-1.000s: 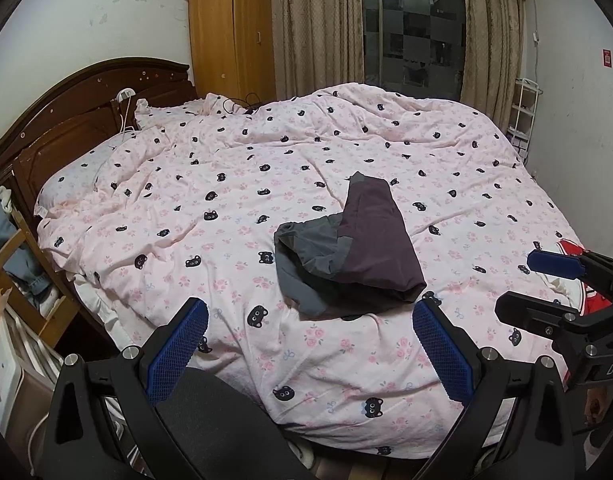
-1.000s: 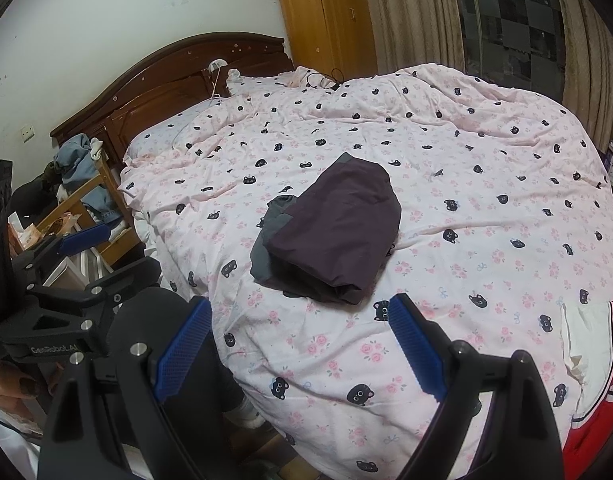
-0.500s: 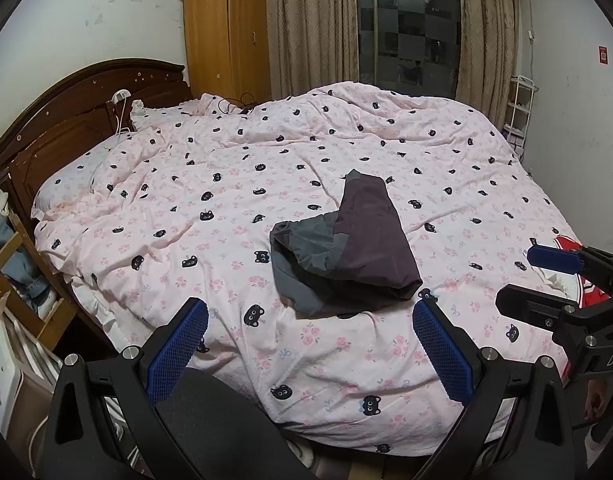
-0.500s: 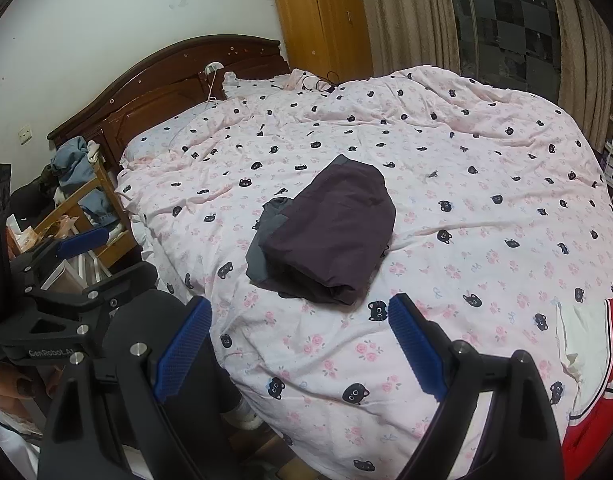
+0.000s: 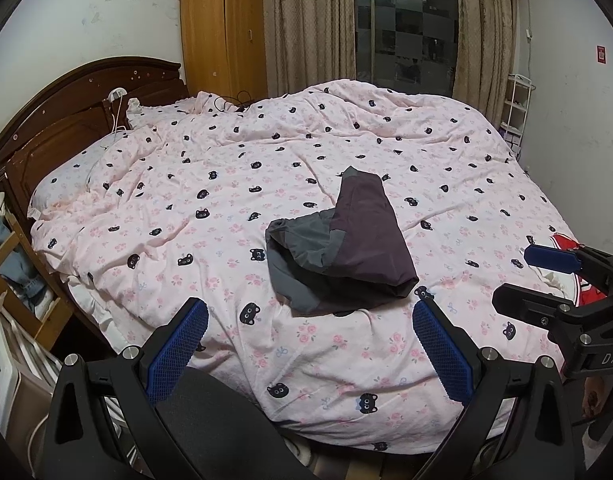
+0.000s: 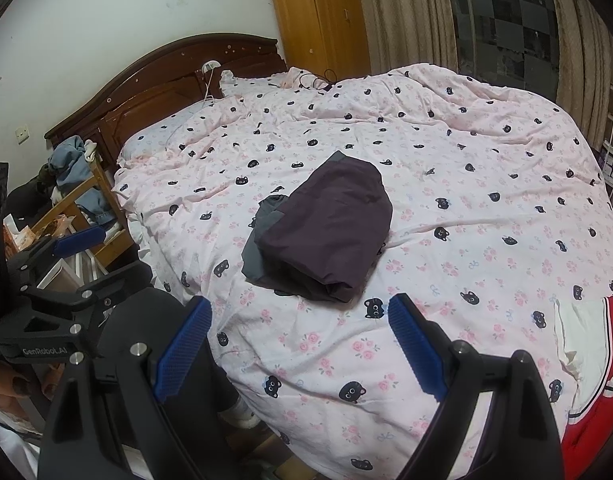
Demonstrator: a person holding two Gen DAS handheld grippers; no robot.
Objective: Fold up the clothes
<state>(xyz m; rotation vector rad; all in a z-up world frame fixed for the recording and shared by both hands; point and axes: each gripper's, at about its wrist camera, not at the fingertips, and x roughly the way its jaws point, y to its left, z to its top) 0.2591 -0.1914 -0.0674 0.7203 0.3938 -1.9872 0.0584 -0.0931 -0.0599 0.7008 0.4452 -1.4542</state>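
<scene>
Both tongs are released and spread wide, holding nothing: the left tongs (image 5: 306, 344) and the right tongs (image 6: 300, 340) hang over the near edge of the bed (image 5: 346, 400), clear of the cloth. The folded dark purple and grey garment (image 5: 346, 248) lies on the pink cat-print duvet (image 6: 466, 152) near the bed's middle, toward the near edge. A red jersey (image 6: 598, 400) sits at the near right corner. A wooden wardrobe (image 5: 222, 32) and curtains (image 5: 306, 20) stand behind. The left tongs read "GenRobot.AI".
</scene>
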